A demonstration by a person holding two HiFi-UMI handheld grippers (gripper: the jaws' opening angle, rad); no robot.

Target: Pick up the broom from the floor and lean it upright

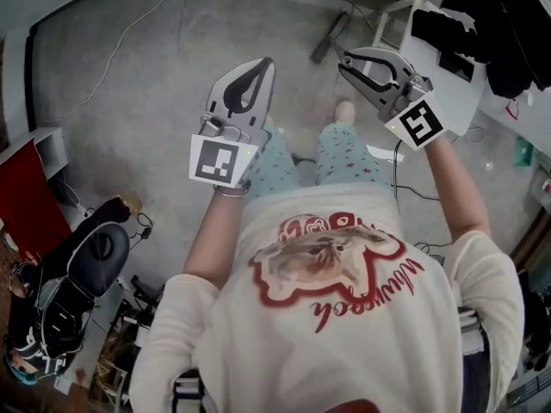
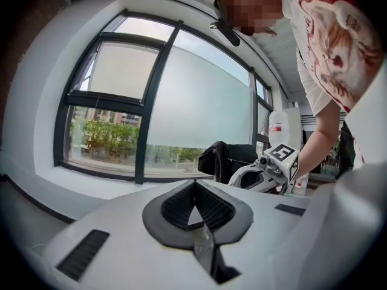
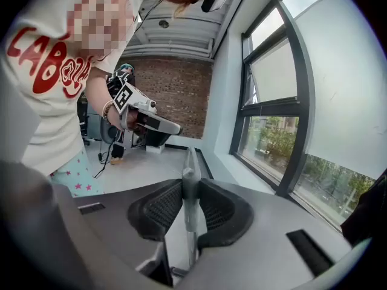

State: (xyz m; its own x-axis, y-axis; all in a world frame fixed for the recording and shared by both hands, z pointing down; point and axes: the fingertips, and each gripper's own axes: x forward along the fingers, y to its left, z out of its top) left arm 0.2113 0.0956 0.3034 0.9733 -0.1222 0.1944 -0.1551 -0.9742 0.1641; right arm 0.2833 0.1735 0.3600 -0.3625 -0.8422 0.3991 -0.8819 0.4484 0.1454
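— One item, the broom (image 3: 188, 192): where?
— Thin and grey, it stands upright between the jaws of the right gripper (image 1: 344, 60), pinched there.
— And the left gripper (image 2: 195, 185)?
— Jaws pressed together, empty, apart to the right gripper's left.

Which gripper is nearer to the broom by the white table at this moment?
Right. In the head view the right gripper hangs just right of the broom; the left gripper is farther off, to its left.
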